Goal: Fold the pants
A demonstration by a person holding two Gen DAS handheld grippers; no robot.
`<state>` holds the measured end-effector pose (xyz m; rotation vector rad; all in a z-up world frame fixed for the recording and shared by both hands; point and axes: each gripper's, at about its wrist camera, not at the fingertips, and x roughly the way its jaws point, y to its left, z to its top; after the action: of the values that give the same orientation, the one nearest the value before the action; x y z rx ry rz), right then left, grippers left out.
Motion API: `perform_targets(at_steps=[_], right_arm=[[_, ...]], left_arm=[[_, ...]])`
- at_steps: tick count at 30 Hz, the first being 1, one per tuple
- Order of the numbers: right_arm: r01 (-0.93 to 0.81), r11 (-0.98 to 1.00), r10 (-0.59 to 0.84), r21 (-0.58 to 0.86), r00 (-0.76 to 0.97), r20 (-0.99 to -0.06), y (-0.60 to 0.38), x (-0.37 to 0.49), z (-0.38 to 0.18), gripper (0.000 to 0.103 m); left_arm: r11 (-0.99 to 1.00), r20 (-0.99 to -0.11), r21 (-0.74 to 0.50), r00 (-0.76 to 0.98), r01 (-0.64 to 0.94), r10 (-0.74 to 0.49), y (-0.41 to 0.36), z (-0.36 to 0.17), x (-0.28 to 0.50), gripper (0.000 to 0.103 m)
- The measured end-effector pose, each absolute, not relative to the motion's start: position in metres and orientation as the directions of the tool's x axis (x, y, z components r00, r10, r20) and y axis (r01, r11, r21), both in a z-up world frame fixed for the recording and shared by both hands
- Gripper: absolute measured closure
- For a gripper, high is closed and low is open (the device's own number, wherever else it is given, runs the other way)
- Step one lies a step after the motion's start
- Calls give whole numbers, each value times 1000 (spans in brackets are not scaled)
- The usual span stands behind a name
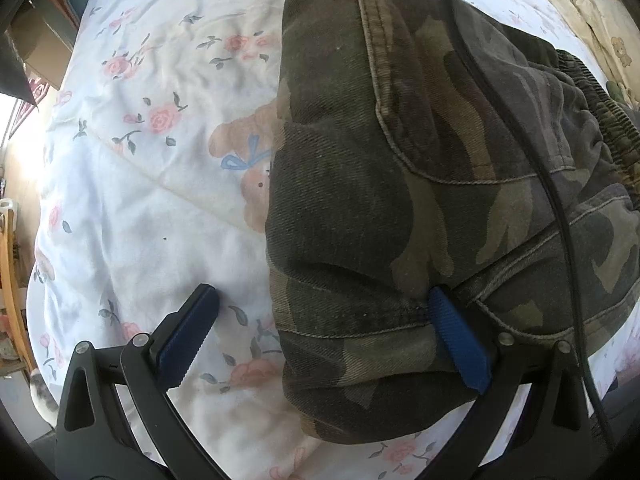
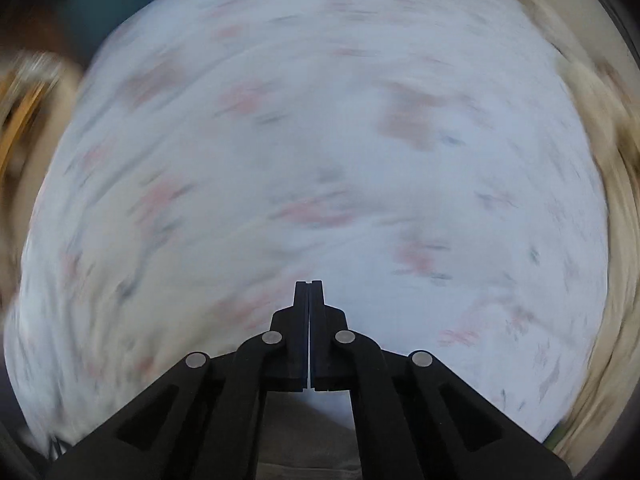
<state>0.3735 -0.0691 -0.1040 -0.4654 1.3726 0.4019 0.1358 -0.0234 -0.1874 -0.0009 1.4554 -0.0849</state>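
Camouflage pants lie folded in a thick bundle on a white floral bedsheet in the left wrist view, with the elastic waistband at the right. My left gripper is open wide over the bundle's near left corner. Its right finger presses against the fabric and its left finger rests over bare sheet. My right gripper is shut and empty above the floral sheet. The right wrist view is heavily motion blurred and shows no pants.
A black cable runs across the pants in the left wrist view. A cream quilt lies at the far right. Wooden furniture and boxes stand past the bed's left edge.
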Motion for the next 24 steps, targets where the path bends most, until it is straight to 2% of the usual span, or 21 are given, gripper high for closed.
perform_targets(at_steps=[5, 7, 9, 12, 14, 16, 20, 21, 24], right_arm=[[-517, 856, 74, -20, 160, -984, -103, 362, -73, 103], [-520, 852, 147, 60, 128, -981, -122, 342, -61, 99], [-511, 854, 161, 96, 83, -983, -132, 325, -67, 99], [-453, 881, 141, 133, -16, -990, -169, 294, -113, 99], [-412, 911, 25, 17, 14, -1000, -198, 282, -140, 102], [-349, 931, -81, -110, 97, -992, -228, 283, -144, 103], [-175, 954, -196, -245, 258, -946, -288, 276, -108, 99], [-161, 965, -159, -209, 279, -947, -295, 269, -96, 99], [-142, 980, 172, 140, 241, -955, -302, 227, -62, 99]], left_arm=[[997, -993, -46, 110, 64, -53, -28, -188, 137, 0], [997, -993, -42, 107, 58, -48, -29, -188, 137, 0], [998, -993, -35, 110, 59, -41, -32, -185, 138, 0], [997, -992, -28, 117, 66, -36, -34, -184, 138, 0], [998, -993, -28, 117, 61, -35, -35, -184, 138, 0], [998, -992, -24, 124, 62, -32, -38, -182, 137, 0], [998, -992, -15, 126, 65, -23, -42, -178, 134, 0], [998, -992, -14, 125, 69, -23, -42, -177, 134, 0], [997, -992, -20, 122, 73, -29, -43, -176, 134, 0]])
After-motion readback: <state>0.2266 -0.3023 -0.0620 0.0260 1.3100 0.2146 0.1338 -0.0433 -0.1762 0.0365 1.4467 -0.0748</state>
